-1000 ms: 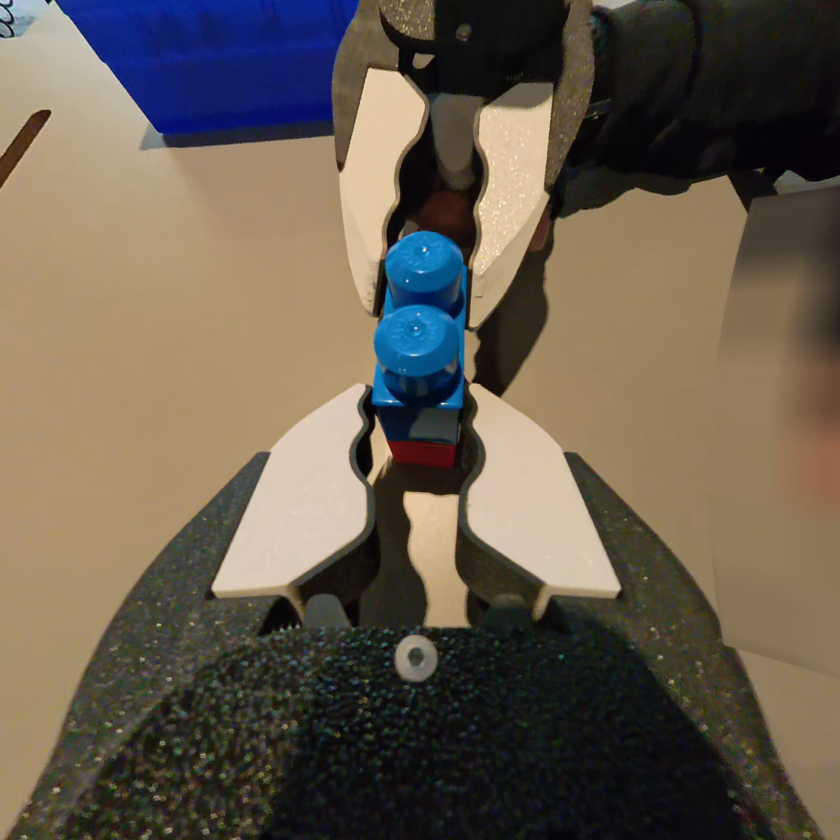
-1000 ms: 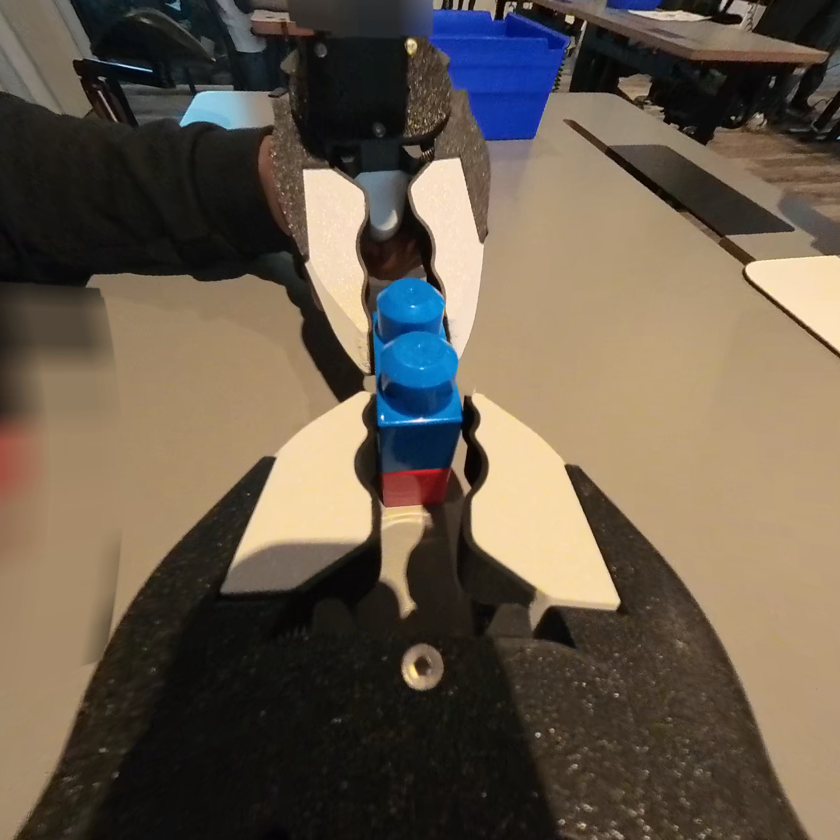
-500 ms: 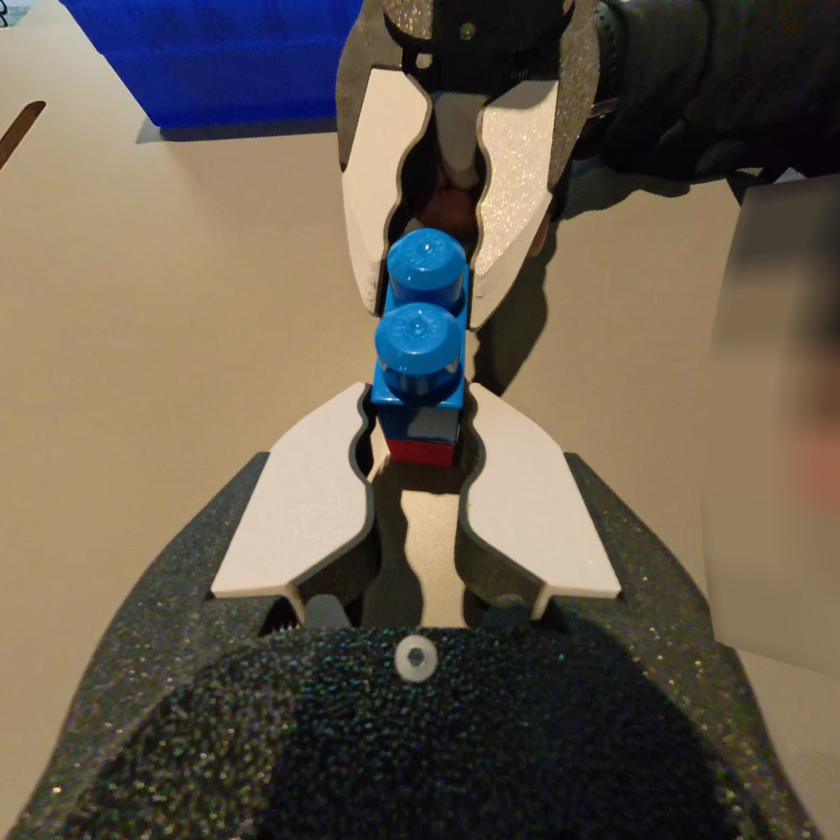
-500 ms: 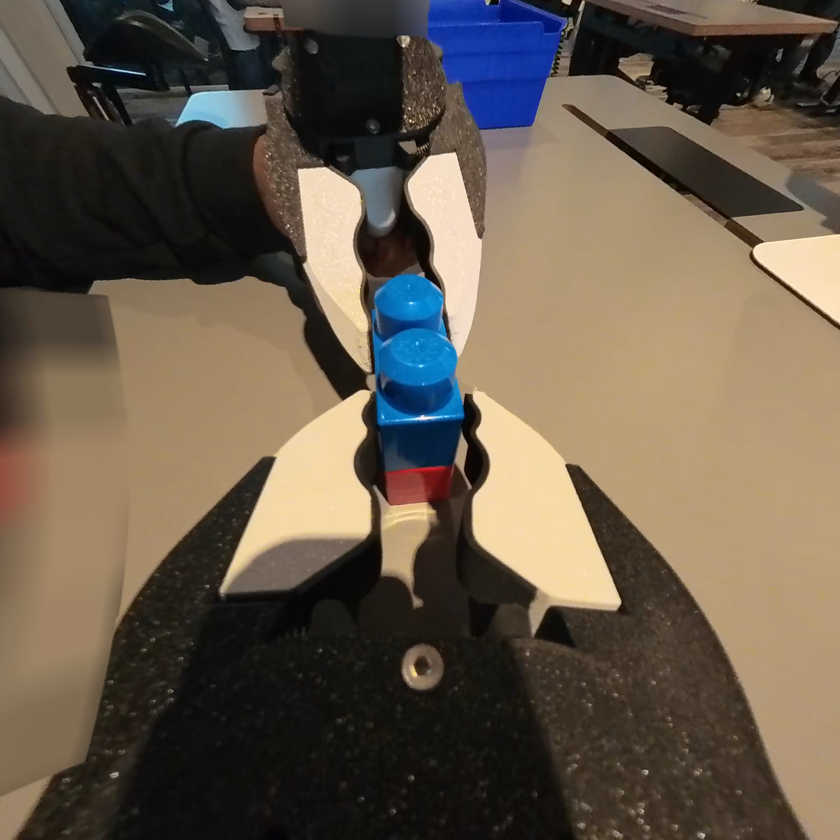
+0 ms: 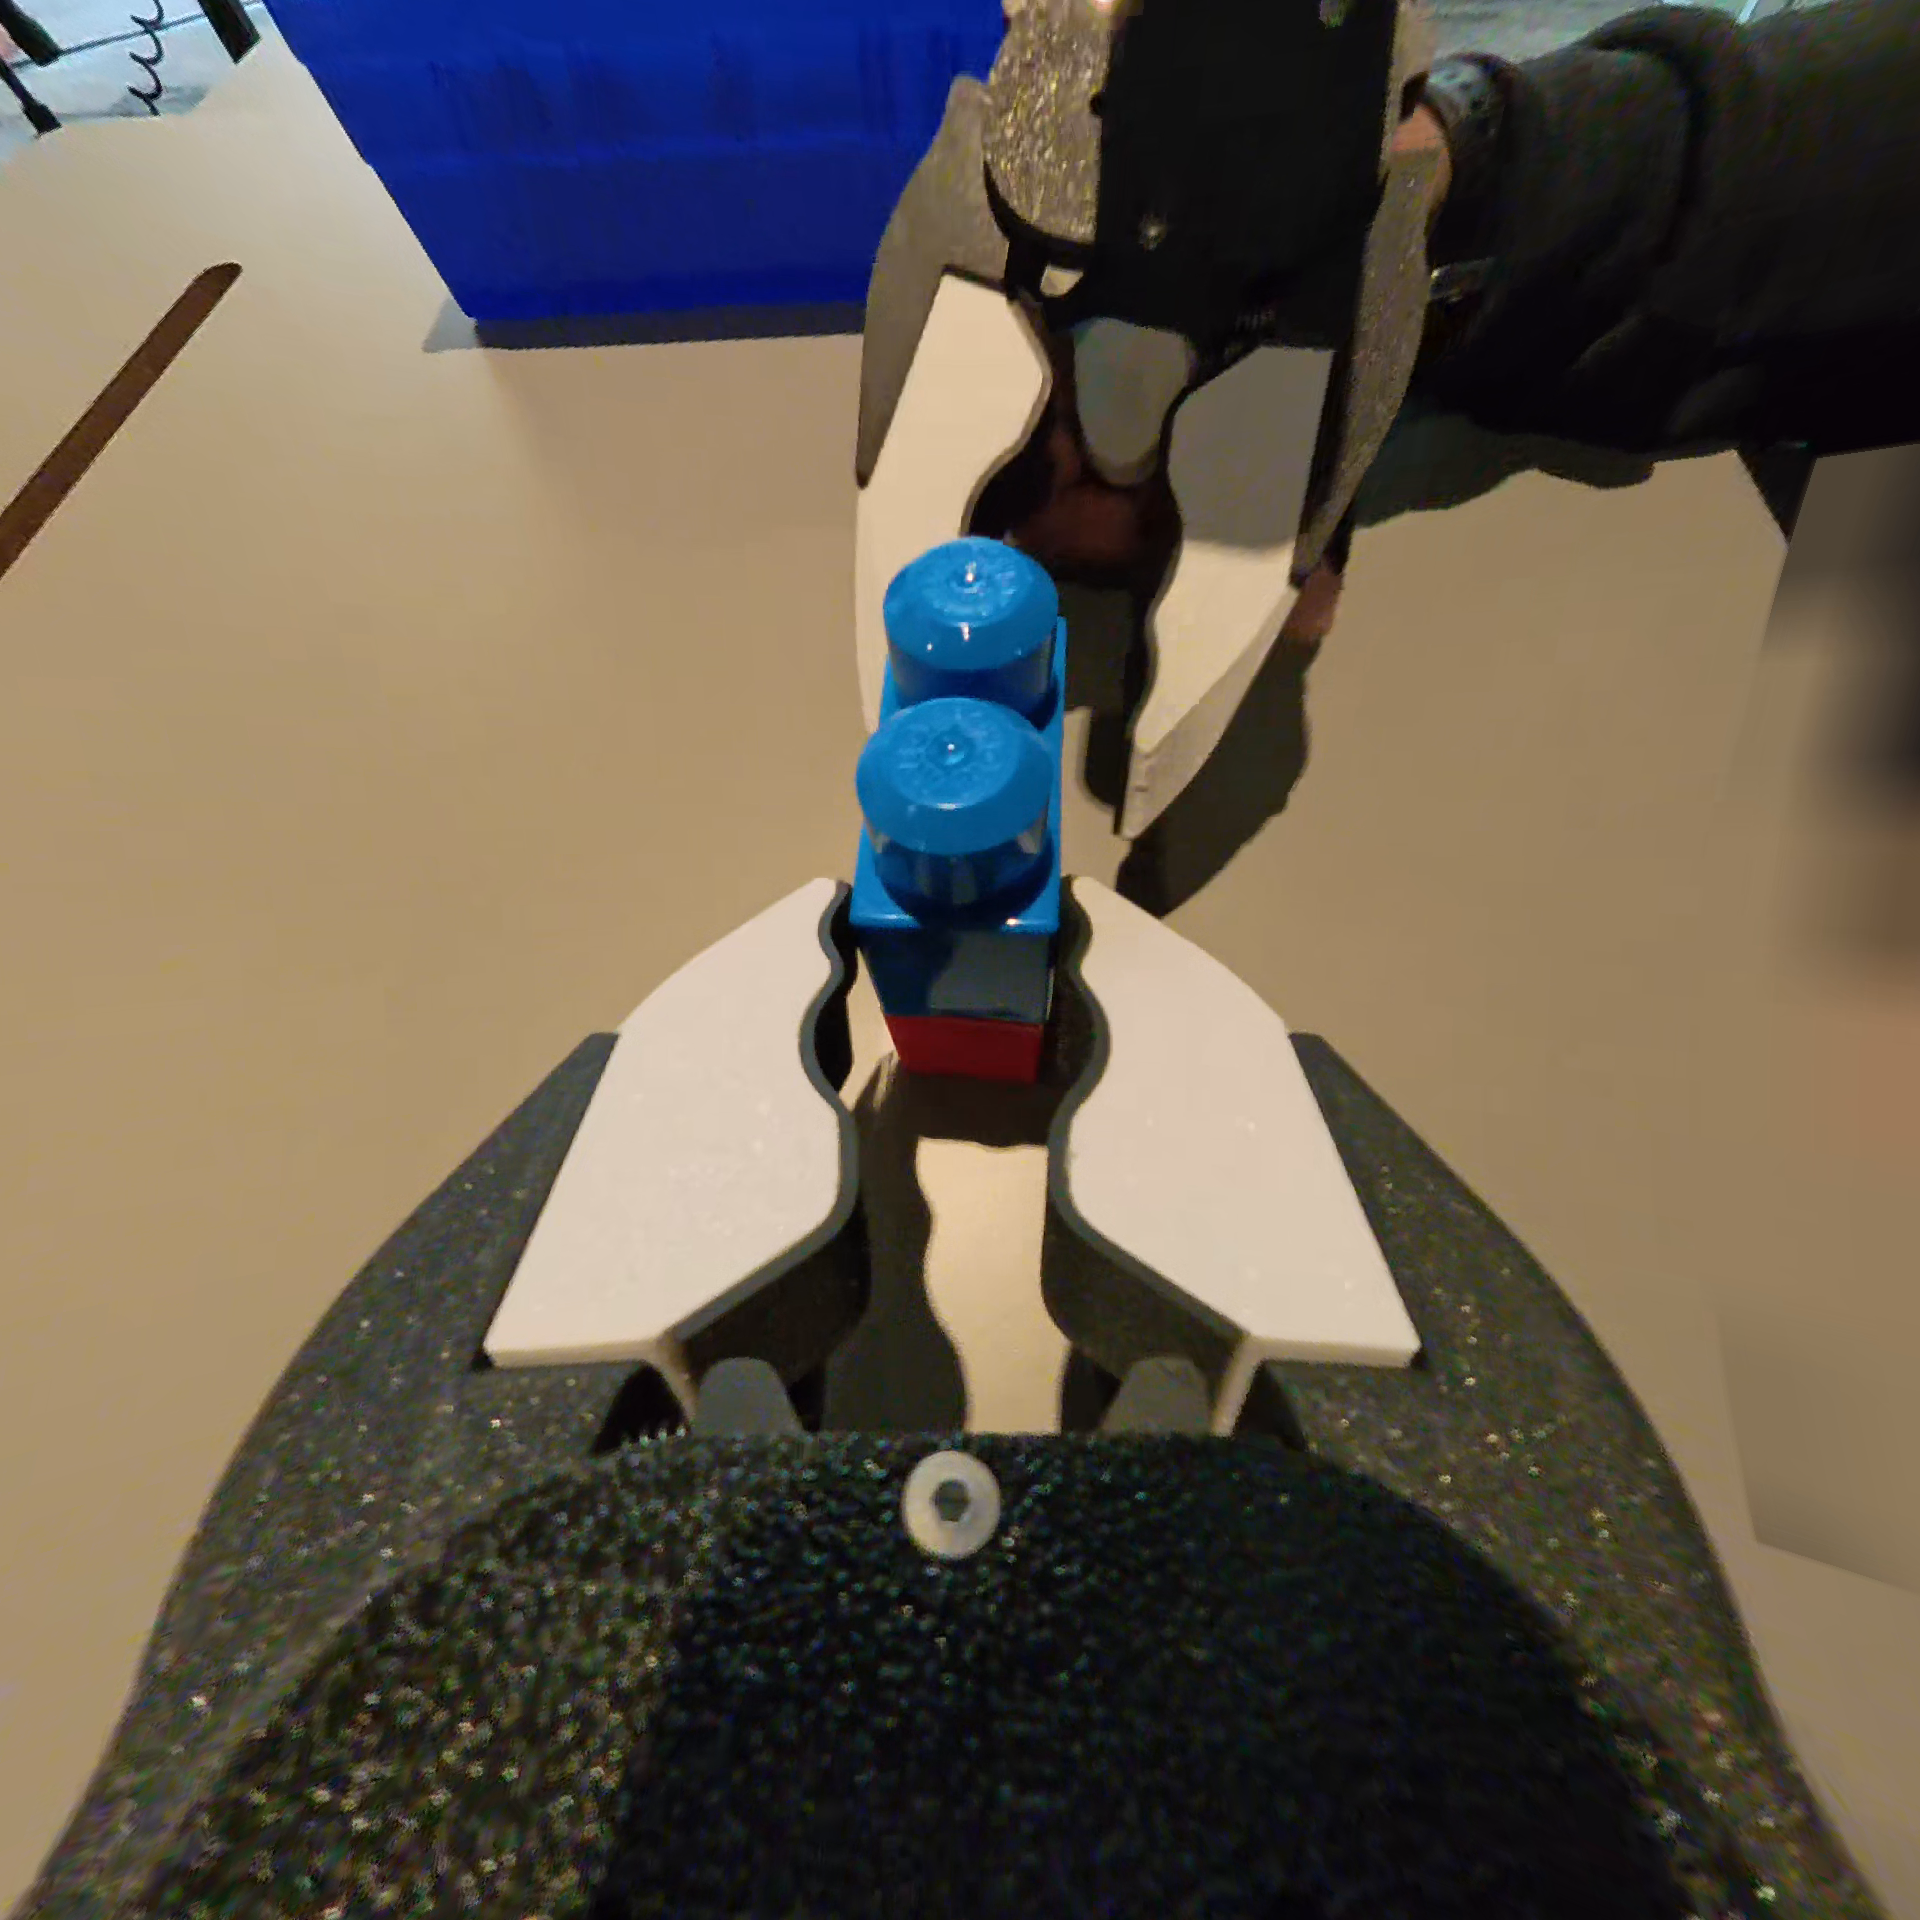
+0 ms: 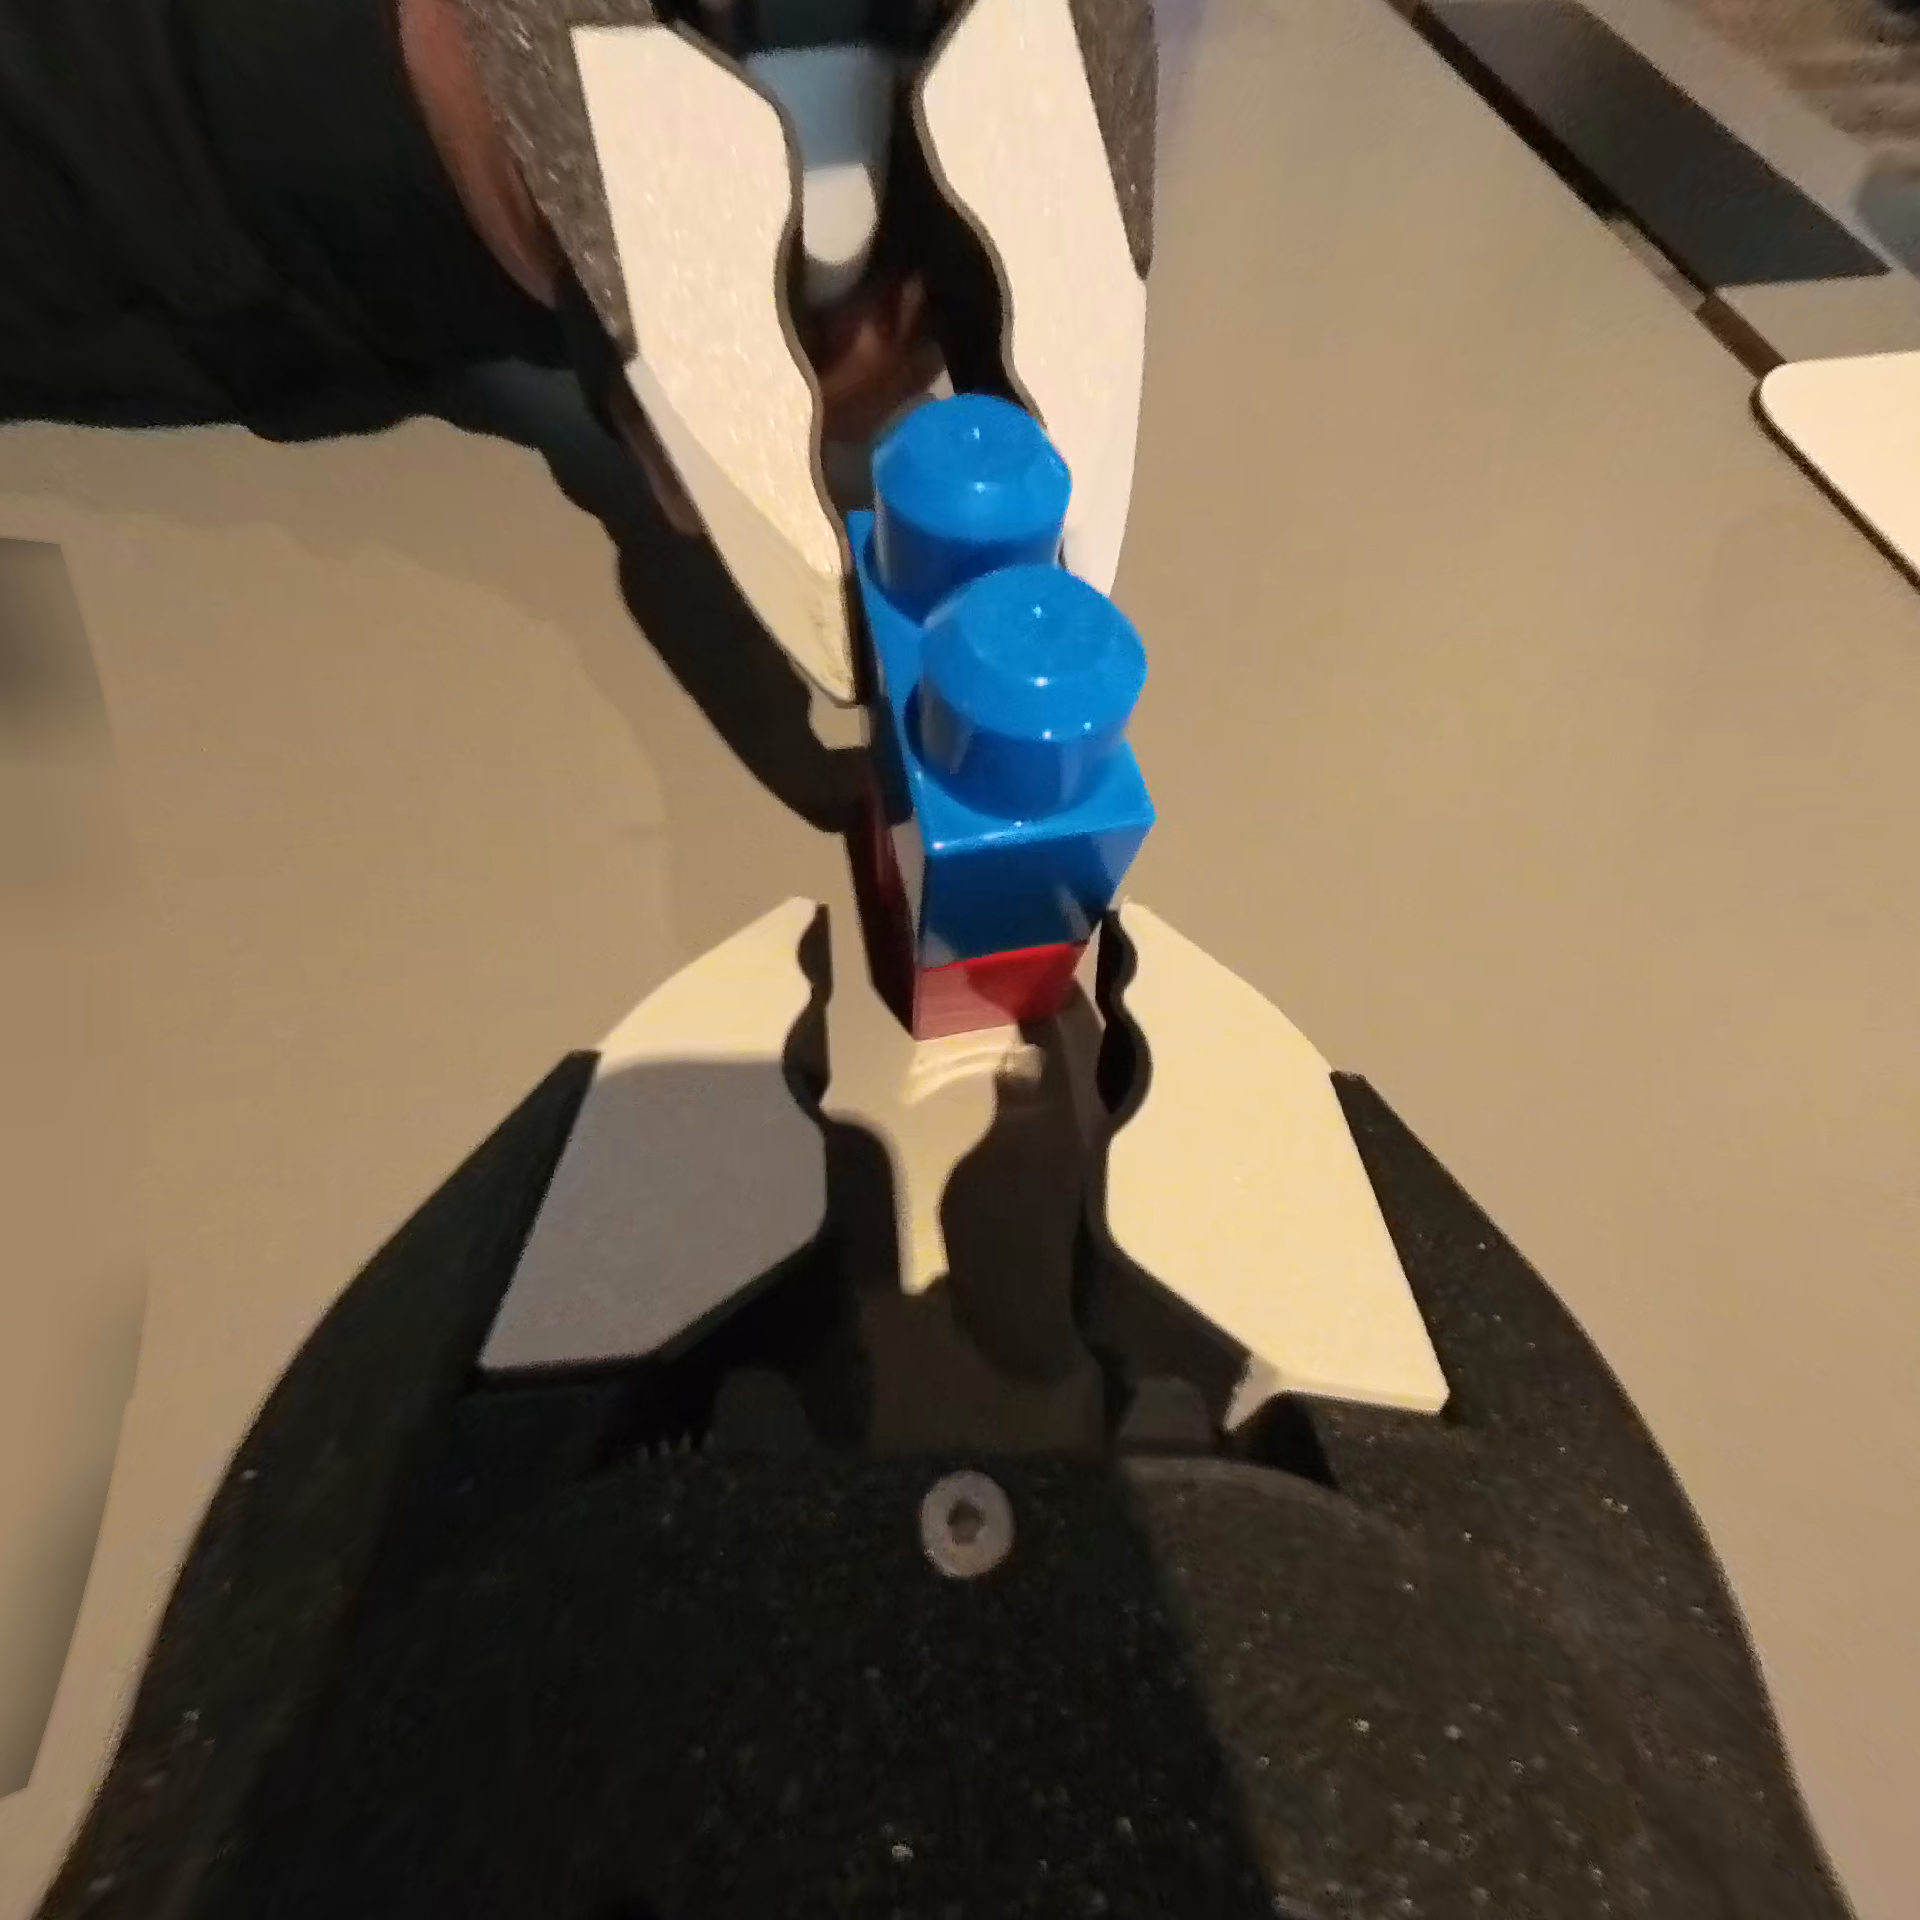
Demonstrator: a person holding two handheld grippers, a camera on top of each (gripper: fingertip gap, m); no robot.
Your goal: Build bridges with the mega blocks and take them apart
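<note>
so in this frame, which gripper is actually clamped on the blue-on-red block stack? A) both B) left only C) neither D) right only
B. The left gripper has both fingers pressed on the blue block sitting on the red block; the right gripper is spread open, with one finger clear of the stack.

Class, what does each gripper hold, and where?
Left gripper pinches the blue block by its near end's sides. Right gripper has opened and holds nothing.

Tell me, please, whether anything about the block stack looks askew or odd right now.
Yes. In the right wrist view, the two-stud blue plastic block and the red block beneath it sit twisted off the right tool's centreline, touching only its right finger. The left tool is shut squarely on the other end.
</note>
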